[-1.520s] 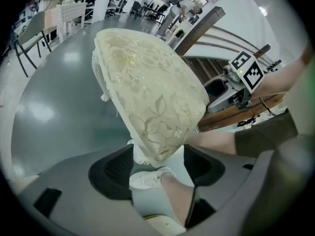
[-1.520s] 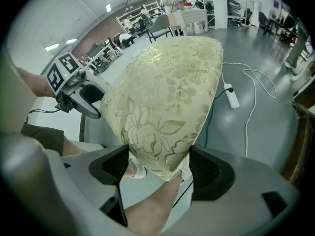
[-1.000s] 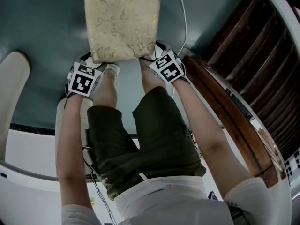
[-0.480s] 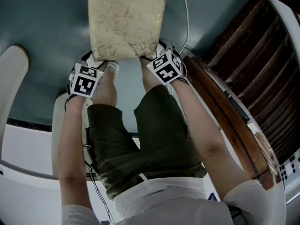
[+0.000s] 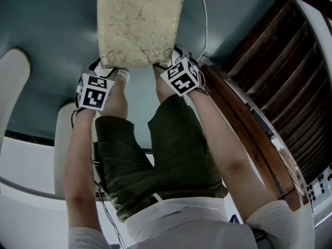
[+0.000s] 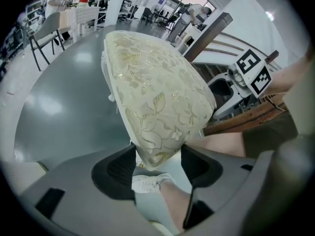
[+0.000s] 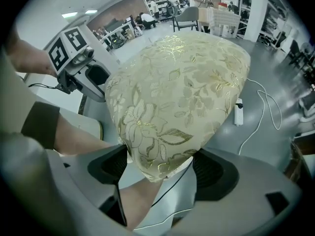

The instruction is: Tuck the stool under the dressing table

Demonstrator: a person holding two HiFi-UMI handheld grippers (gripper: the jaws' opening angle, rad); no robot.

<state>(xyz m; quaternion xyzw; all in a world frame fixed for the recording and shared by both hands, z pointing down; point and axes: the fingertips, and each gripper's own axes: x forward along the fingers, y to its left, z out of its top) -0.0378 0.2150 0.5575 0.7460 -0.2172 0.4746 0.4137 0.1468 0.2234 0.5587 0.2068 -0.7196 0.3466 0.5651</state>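
The stool shows its cream cushion with a gold flower pattern [image 5: 140,25] standing on the grey floor in front of the person's legs. My left gripper [image 5: 106,69] is at the cushion's near left corner. That corner [image 6: 152,92] sits between the left gripper's [image 6: 157,163] black pads and touches both, and the jaws are closing on it. My right gripper [image 5: 170,58] is at the near right corner. Here the cushion [image 7: 182,87] fills the gap of the right gripper [image 7: 160,168] and the pads press on it. The stool's legs are hidden.
A dark wooden slatted frame with a white edge [image 5: 270,77] runs along the right. A white cable [image 5: 205,19] and a power strip [image 7: 239,111] lie on the floor beyond the stool. White curved furniture [image 5: 13,87] stands at the left. The person's shoe [image 5: 123,75] is under the cushion's edge.
Both marker cubes have rolled slightly. The hands and the stool have kept their places.
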